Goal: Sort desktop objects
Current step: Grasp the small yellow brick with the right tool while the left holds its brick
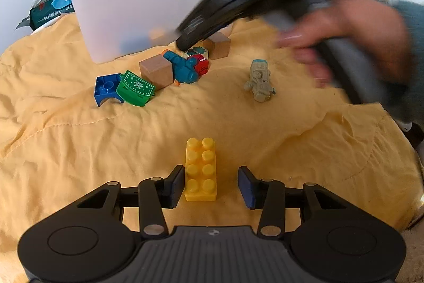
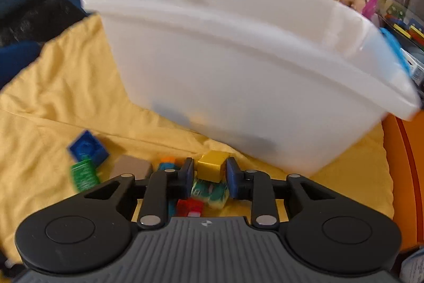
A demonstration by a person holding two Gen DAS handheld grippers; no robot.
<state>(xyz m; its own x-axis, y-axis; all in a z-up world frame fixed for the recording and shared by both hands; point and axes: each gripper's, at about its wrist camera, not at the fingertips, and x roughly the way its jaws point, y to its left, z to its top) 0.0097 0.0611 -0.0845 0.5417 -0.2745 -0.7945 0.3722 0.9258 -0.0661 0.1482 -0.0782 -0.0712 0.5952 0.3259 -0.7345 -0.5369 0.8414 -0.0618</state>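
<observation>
The yellow cloth (image 1: 79,150) looks soft, matt and creased, with stitched seams. The studded yellow brick (image 1: 200,169) is smooth, slightly glossy plastic. The tub (image 1: 132,4) is translucent, milky plastic. Two cubes (image 1: 156,70) look like matt bare wood. The grey toy car (image 1: 259,80) appears dull, unpainted plastic.

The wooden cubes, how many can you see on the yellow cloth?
2. One wooden cube lies beside the green toy. The other wooden cube sits by the white bin, behind the right gripper. More may be hidden.
</observation>
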